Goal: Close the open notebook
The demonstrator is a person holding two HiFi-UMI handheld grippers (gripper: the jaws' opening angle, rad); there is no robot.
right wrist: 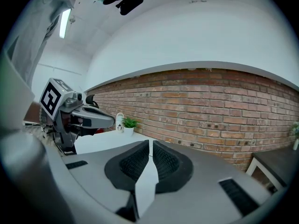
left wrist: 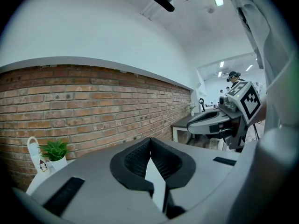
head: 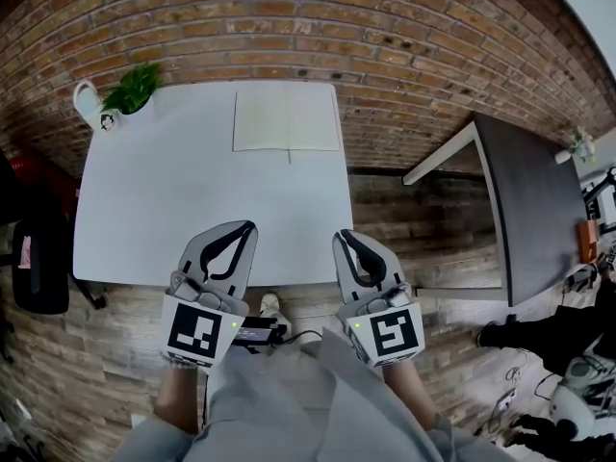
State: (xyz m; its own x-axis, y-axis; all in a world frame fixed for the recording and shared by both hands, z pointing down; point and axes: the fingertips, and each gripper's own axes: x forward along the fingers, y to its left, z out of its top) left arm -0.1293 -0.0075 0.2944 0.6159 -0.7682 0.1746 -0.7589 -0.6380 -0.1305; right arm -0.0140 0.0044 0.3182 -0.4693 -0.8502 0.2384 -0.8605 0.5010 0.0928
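Note:
The open notebook (head: 286, 118) lies flat with cream pages up, at the far middle edge of the white table (head: 192, 210). My left gripper (head: 248, 227) hovers over the table's near edge, jaws shut with nothing between them. Beside it, off the table's near right corner, my right gripper (head: 344, 236) is also shut and empty. Both point toward the notebook, well short of it. In the left gripper view the pads (left wrist: 161, 160) meet, and the right gripper (left wrist: 219, 120) shows alongside. The right gripper view shows its pads (right wrist: 163, 160) together and the left gripper (right wrist: 100, 119). Neither gripper view shows the notebook.
A potted green plant (head: 135, 89) and a white mug-like holder (head: 91, 104) stand at the table's far left corner. A brick wall (head: 385, 37) runs behind the table. A dark table (head: 534, 200) stands to the right, a black chair (head: 38, 258) to the left.

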